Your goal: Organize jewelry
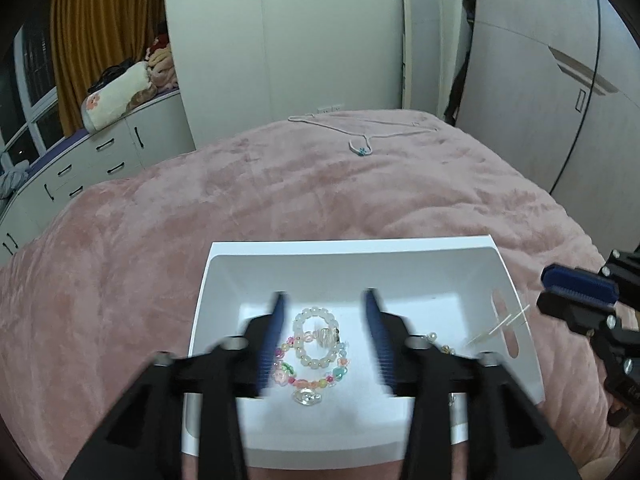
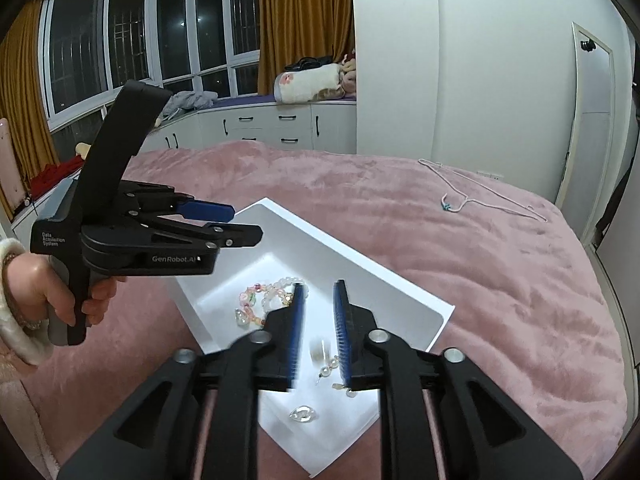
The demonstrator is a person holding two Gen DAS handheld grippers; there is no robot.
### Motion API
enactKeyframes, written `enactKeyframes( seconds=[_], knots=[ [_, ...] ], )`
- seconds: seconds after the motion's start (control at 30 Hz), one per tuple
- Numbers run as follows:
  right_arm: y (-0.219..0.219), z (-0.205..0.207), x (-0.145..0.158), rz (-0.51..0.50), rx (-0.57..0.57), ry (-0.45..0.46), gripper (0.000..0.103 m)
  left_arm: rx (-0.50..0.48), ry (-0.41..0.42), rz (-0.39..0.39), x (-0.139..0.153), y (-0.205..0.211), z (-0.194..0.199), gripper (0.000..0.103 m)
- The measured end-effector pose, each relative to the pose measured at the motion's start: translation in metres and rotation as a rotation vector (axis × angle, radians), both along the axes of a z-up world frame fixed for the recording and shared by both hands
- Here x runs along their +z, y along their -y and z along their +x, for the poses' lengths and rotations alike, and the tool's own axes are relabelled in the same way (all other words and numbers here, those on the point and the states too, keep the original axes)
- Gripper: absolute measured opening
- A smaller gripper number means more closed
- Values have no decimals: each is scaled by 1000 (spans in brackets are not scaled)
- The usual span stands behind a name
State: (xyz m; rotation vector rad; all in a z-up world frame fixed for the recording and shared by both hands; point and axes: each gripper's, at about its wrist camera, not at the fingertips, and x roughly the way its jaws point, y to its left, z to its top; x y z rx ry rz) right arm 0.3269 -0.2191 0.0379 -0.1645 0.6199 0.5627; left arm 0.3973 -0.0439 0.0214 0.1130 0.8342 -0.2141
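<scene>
Bedroom with a bed under a pink blanket [image 1: 280, 208], white drawers [image 2: 272, 126] below a window with orange curtains [image 2: 304, 20], and a mirror [image 1: 422, 32] by the wall. A white tray [image 1: 352, 246] rests on the blanket near the viewer. Inside it lie a pale bead bracelet [image 1: 316, 338] overlapping a multicoloured bead bracelet [image 1: 310, 372], a clear heart-shaped charm [image 1: 307, 397] just beside them, pearl earrings [image 2: 334, 364] toward the right side of the tray, and a second clear piece [image 2: 304, 415] near the tray's corner. A thin necklace [image 1: 362, 134] with a small blue pendant lies on the blanket, well apart from the tray, at the far side of the bed.

Left gripper [image 1: 326, 344]: held above the tray over the bracelets, jaws spread wide, nothing between them. Right gripper [image 2: 318, 336]: over the tray's right part near the earrings, jaws parted with a narrow gap, holding nothing. The left hand [image 2: 52, 292] grasps the left gripper's handle.
</scene>
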Motion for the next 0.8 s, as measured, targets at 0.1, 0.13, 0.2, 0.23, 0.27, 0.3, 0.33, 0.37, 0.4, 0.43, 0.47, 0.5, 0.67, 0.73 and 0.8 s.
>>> enactKeyframes(
  seconds=[0.1, 0.13, 0.2, 0.23, 0.27, 0.3, 0.33, 0.37, 0.4, 0.43, 0.47, 0.5, 0.67, 0.73, 0.8],
  knots=[
    [0, -7, 5, -13, -35, 33, 70, 9, 0, 5, -1, 0, -3, 53],
    [0, -10, 8, -12, -37, 45, 71, 14, 3, 11, 0, 0, -3, 53],
    [2, -14, 13, -8, -38, 51, 74, 31, 11, 18, 2, -1, -7, 60],
    [3, -16, 16, -6, -45, 58, 76, 44, 19, 13, 5, -3, -10, 65],
    [5, -17, 19, 0, -50, 65, 79, 54, 27, 9, 8, -4, -12, 74],
    [6, -20, 22, 7, -55, 70, 79, 65, 39, 4, 13, -6, -16, 78],
    [8, -23, 26, 18, -57, 75, 79, 73, 58, -5, 18, -8, -22, 79],
    [10, -25, 28, 22, -56, 78, 80, 75, 75, -12, 24, -9, -27, 79],
    [11, -27, 30, 22, -55, 83, 80, 74, 93, -12, 30, -10, -34, 80],
    [11, -30, 32, 21, -54, 87, 80, 75, 101, -6, 35, -10, -40, 80],
    [12, -35, 34, 18, -53, 93, 80, 77, 107, -2, 39, -11, -45, 84],
    [12, -39, 35, 14, -53, 97, 80, 81, 113, -2, 44, -12, -51, 89],
    [12, -66, 34, -3, -70, 125, 81, 123, 176, -38, 62, -23, -88, 93],
    [14, -76, 32, -5, -84, 129, 82, 171, 192, -58, 65, -29, -105, 94],
    [15, -87, 29, 0, -101, 131, 84, 203, 194, -83, 65, -34, -120, 94]
  ],
)
